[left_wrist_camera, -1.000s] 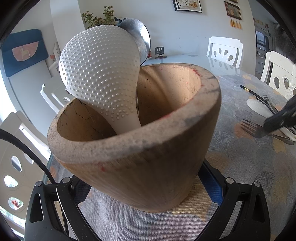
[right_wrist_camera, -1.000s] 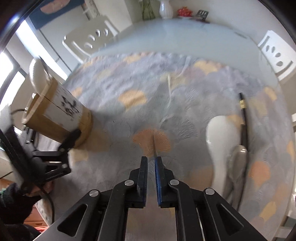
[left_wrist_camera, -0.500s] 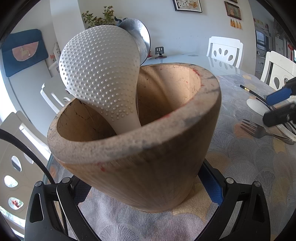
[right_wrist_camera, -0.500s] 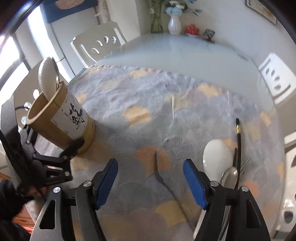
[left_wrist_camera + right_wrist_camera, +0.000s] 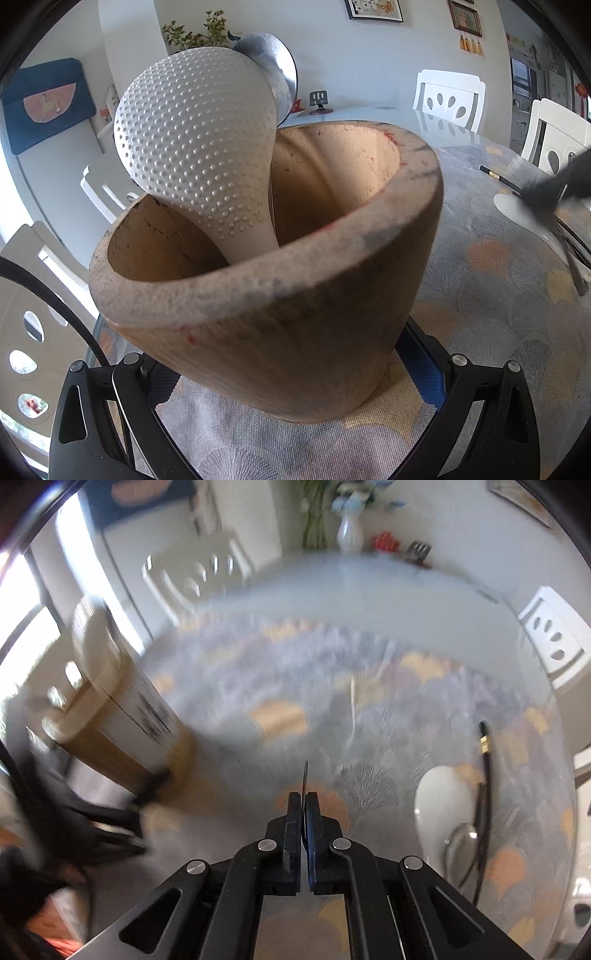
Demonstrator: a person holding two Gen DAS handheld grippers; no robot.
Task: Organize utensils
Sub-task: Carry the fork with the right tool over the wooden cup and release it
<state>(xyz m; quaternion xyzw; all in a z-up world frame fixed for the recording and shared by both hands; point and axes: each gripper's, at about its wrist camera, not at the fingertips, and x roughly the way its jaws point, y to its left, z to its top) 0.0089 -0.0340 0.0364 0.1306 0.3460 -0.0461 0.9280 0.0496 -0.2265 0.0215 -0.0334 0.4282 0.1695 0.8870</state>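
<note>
My left gripper (image 5: pixel 284 369) is shut on the base of a tilted wooden utensil holder (image 5: pixel 295 295), which holds a white dotted rice paddle (image 5: pixel 195 147) and a metal spoon (image 5: pixel 280 70). The holder (image 5: pixel 122 731) appears blurred at the left of the right wrist view. My right gripper (image 5: pixel 304 801) has just been closing and is shut on a thin metal fork (image 5: pixel 306 775), seen edge-on between its pads. That gripper (image 5: pixel 554 188) shows as a dark blur above the cloth at the right of the left wrist view.
On the patterned tablecloth (image 5: pixel 280 716) to the right lie a white paddle (image 5: pixel 443 805), a metal spoon (image 5: pixel 461 842) and black chopsticks (image 5: pixel 484 775). White chairs (image 5: pixel 550 638) ring the table. A vase (image 5: pixel 349 531) stands at the far end.
The right gripper's jaws opened wide, then closed on the fork. The fork no longer lies on the cloth, and the gripper sits a little higher. The left gripper and holder have not moved.
</note>
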